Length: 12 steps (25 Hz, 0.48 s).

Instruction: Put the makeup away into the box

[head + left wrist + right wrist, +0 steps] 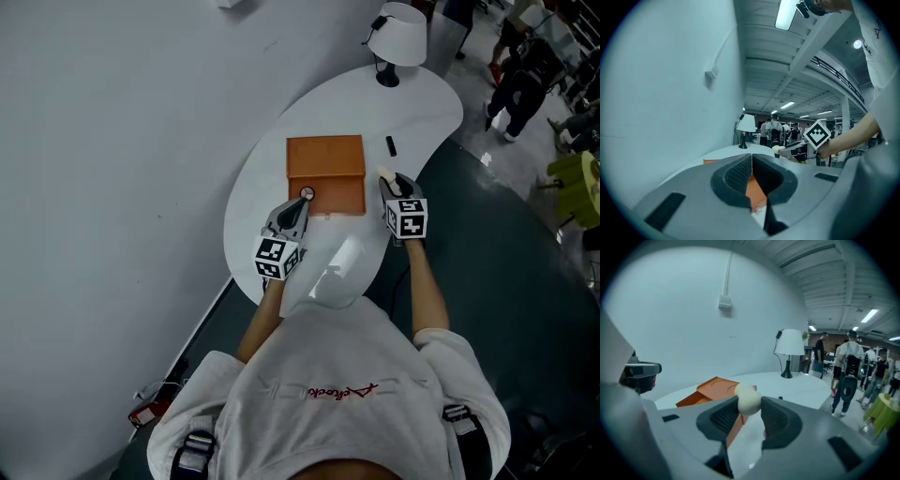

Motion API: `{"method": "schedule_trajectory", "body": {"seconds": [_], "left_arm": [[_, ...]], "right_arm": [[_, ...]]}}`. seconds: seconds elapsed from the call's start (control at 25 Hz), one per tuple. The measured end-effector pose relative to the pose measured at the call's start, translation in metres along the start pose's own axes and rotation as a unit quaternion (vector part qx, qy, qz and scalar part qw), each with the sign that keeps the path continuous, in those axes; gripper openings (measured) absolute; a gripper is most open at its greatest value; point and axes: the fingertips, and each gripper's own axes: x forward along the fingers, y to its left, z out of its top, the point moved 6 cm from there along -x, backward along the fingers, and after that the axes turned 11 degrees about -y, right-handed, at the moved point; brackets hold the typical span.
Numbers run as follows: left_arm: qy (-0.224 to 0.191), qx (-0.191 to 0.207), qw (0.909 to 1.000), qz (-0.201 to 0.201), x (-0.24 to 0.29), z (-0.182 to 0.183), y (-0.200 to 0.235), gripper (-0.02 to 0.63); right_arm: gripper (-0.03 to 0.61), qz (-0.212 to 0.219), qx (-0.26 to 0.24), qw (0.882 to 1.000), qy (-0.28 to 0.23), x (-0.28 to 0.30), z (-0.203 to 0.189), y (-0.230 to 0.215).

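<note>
Left gripper (pixel 303 201) (pixel 751 161): jaws pressed together, nothing seen between them in its own view; tip at the box's near left corner.
Round item (pixel 307 194): small, right at the left gripper's tip by the box edge; cannot tell if it is held.
Box (pixel 324 157) (pixel 754 188) (pixel 710 387): orange, mid-table (pixel 422 103), between the two grippers.
Right gripper (pixel 387 184) (pixel 749 402): jaws clamped on a sponge, just beside the box's right edge.
Sponge (pixel 384 174) (pixel 747 398): cream, egg-shaped, above the table, outside the box.
Black stick (pixel 391 145): lying on the table right of the box.
Lamp (pixel 398 37) (pixel 790 345): white shade, far end of the table.
</note>
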Motion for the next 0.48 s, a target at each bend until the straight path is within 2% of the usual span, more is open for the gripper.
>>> {"method": "schedule_trajectory", "body": {"seconds": [0.24, 0.48], "left_arm": [[-0.003, -0.002, 0.9976, 0.07, -0.042, 0.002, 0.03, 0.012], [-0.004, -0.007, 0.9891, 0.147, -0.09, -0.003, 0.056, 0.012]], "right_arm": [[0.161, 0.08, -0.03, 0.996, 0.014, 0.035, 0.002, 0.057], [0.161, 0.159, -0.057, 0.985, 0.028, 0.069, -0.001, 0.114]]}}
